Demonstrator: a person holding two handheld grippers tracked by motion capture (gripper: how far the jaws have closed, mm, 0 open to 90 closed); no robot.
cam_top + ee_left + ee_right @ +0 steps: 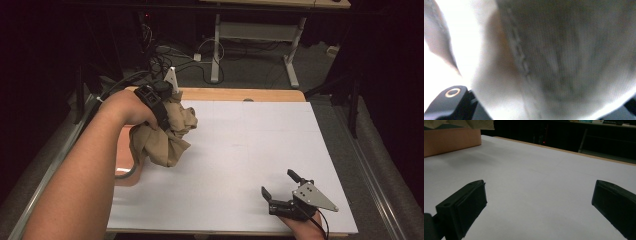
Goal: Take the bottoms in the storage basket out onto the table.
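A crumpled tan cloth hangs bunched in the air at the table's left side, and my left gripper is shut on its top. Up close in the left gripper view the cloth is a blurred knit with a seam, pressed between the jaws. Below it sits a salmon-coloured box at the table's left edge. My right gripper rests near the front right of the white sheet, open with nothing between its jaws.
From the right gripper view, the salmon box stands at the far left with the cloth above it. A wooden table edge runs along the back. Cables and desk legs lie on the floor beyond.
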